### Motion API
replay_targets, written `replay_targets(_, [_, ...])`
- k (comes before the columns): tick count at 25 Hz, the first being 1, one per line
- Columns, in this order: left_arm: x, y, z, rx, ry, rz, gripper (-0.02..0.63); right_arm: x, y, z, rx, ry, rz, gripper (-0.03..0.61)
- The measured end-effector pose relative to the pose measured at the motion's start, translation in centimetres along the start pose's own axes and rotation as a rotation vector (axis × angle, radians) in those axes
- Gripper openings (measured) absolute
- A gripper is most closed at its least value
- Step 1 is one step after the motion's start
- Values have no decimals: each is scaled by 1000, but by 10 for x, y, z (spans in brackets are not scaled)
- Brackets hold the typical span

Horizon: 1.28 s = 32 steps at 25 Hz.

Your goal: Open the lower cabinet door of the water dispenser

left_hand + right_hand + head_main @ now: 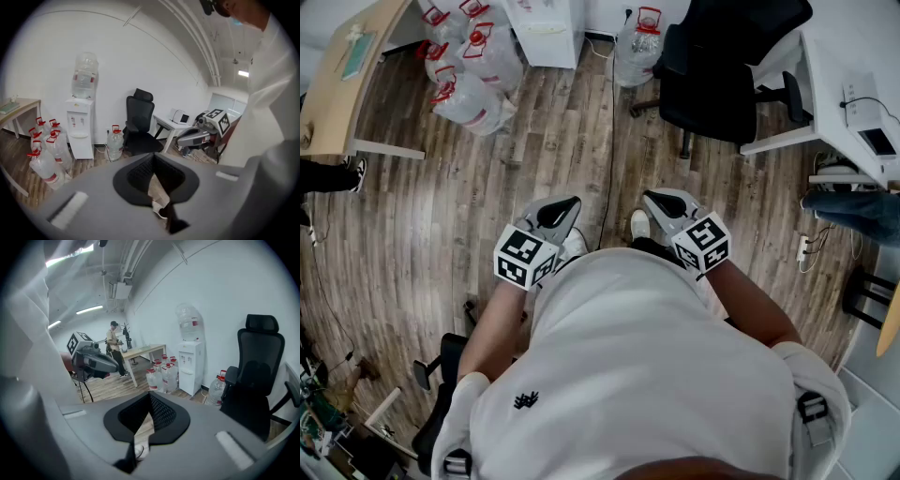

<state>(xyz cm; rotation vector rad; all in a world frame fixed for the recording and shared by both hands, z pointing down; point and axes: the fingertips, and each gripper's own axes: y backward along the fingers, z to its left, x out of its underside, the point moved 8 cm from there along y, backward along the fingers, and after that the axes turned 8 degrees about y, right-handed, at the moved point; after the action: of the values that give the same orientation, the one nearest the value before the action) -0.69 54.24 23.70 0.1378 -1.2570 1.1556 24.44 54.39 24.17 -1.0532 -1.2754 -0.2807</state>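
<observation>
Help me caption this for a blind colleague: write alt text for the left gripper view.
The left gripper, shut and empty, looks across a room at a white water dispenser by the far wall. Red-capped water jugs cluster left of it, a black office chair stands right of it, and the right gripper shows at right.

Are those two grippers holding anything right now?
No, nothing is held. The left gripper and the right gripper are both shut and empty. The water dispenser stands far away by the wall.

One water dispenser (pixel 79 129), one white desk (pixel 836 58), two tongs (pixel 570 204) (pixel 652 199).
</observation>
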Motion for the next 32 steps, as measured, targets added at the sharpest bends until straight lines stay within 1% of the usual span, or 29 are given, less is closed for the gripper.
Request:
replay_targets(4, [-18,-33,-27,-31,11,-37,54,-6,19,-32,-26,49,-22,0])
replay_targets(10, [-42,-86,-61,-91,-4,-43,55,17,46,-87,-89,65,-6,1])
replay_targets(13, [-50,-101,-69,-131,7,-52,54,26,47,-113,-115,50,-14,0])
replay_targets(17, [-52,-105,-66,-174,44,-57,54,28,33,-127,-156,43,-27,2])
replay_targets(19, [-54,-106,-56,-182,54,-50,55,24,18,-132,-167,41,-30,5])
replay_targets(21, [-58,-106,-39,-185,57,-47,55,17,1,-137,-166,42,-30,23])
replay_targets(25, [-70,-105,4,-167,53,-58,55,-1,-38,-148,-141,39,-18,34])
replay_targets(28, [-92,-104,48,-136,31,-64,55,-23,-71,-158,-94,11,-12,34])
replay_targets(32, [-125,-102,109,-85,2,-47,55,-53,-120,-169,-41,-1,6,34])
